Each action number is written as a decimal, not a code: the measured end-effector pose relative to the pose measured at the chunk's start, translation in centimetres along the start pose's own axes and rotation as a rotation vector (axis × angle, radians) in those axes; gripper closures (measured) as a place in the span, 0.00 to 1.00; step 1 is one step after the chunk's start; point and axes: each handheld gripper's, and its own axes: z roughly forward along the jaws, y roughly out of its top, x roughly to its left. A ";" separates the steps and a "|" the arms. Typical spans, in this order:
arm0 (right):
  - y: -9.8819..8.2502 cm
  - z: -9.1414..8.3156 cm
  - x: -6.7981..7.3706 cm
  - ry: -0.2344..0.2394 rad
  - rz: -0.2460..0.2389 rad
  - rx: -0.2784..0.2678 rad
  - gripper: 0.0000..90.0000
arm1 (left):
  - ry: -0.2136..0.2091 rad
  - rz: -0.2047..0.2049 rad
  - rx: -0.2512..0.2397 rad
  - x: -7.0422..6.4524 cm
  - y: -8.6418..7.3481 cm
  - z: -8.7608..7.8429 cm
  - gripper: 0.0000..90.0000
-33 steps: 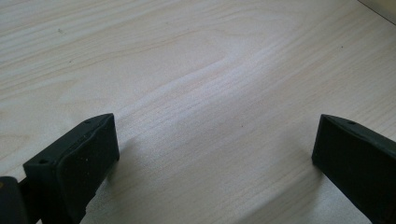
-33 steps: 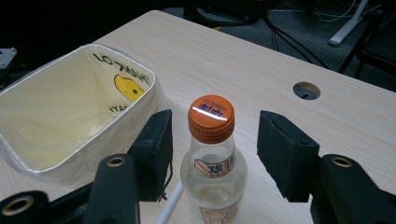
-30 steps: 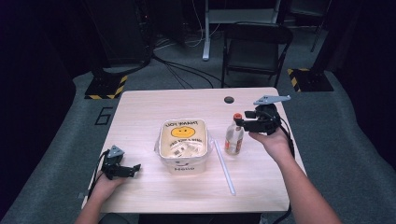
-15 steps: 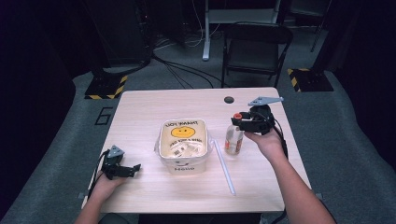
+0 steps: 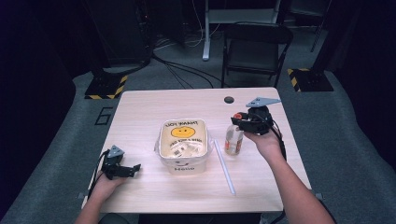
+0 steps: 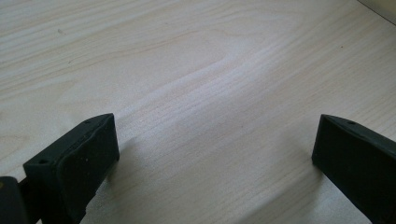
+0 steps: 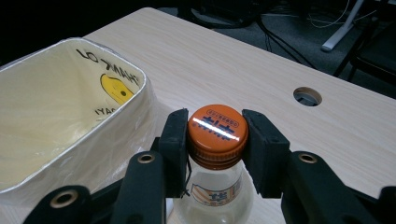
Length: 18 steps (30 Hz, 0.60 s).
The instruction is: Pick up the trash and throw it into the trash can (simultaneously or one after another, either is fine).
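A small clear bottle (image 5: 233, 140) with an orange cap (image 7: 217, 128) stands upright on the wooden table, right of a white tub. My right gripper (image 5: 239, 120) comes at the bottle's top from the right. Its jaws have just been closing, and in the right gripper view (image 7: 216, 139) both pads touch the sides of the cap. My left gripper (image 5: 134, 168) rests near the table's front left. Its jaws stand wide open over bare wood (image 6: 215, 149) with nothing between them.
The white tub (image 5: 161, 140) is lined with a smiley-face plastic bag and sits mid-table. A white straw (image 5: 224, 166) lies between tub and bottle. A cable hole (image 5: 229, 99) marks the far edge. A black chair (image 5: 254, 46) stands behind the table.
My right gripper shifted slightly left over the bottle and its jaws closed in onto the orange cap. The left gripper kept still.
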 end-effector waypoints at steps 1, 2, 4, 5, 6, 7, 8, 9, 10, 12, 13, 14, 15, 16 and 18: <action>0.0 0.0 0.0 0.002 0.000 0.005 0.69 | 0.000 0.001 0.000 0.0 0.0 0.0 0.00; 0.1 -0.1 0.0 0.002 -0.003 0.008 0.69 | 0.000 0.001 0.000 0.0 0.0 0.0 0.00; 0.1 -0.1 0.0 0.004 -0.004 0.011 0.69 | -0.001 0.000 0.001 0.0 0.0 0.0 0.00; 0.2 -0.3 0.0 0.005 -0.006 0.011 0.69 | -0.001 0.001 0.002 0.0 0.0 0.0 0.00; 0.2 -0.3 0.0 0.005 -0.006 0.011 0.69 | -0.001 0.001 0.002 0.0 0.0 0.0 0.00; 0.4 -0.5 0.1 0.004 -0.010 0.011 0.69 | 0.000 -0.001 0.001 0.0 0.0 0.0 0.00; 0.5 -0.6 0.2 0.005 -0.014 0.011 0.69 | 0.000 -0.001 0.001 0.0 0.0 0.0 0.00; 0.7 -0.7 0.2 0.004 -0.018 0.010 0.69 | -0.001 0.001 0.002 0.0 0.0 0.0 0.00; 0.8 -0.9 0.3 0.003 -0.020 0.008 0.69 | 0.000 0.000 0.001 0.0 0.0 0.0 0.00; 1.0 -1.0 0.3 0.004 -0.021 0.008 0.69 | -0.001 0.001 0.002 0.0 0.0 0.0 0.00; 1.3 -1.4 0.4 0.006 -0.028 0.005 0.69 | 0.000 -0.001 0.001 0.0 0.0 0.0 0.00; 1.5 -1.6 0.5 0.007 -0.030 0.005 0.69 | -0.001 0.000 0.002 0.0 0.0 0.0 0.00; 1.5 -1.6 0.5 0.007 -0.030 0.005 0.69 | 0.000 -0.001 0.001 0.0 0.0 0.0 0.00; 1.7 -1.7 0.5 0.008 -0.035 0.002 0.69 | -0.001 0.001 0.001 0.0 0.0 0.0 0.00; 2.3 -2.2 0.7 0.010 -0.043 -0.003 0.69 | -0.001 0.000 0.001 0.0 0.0 0.0 0.00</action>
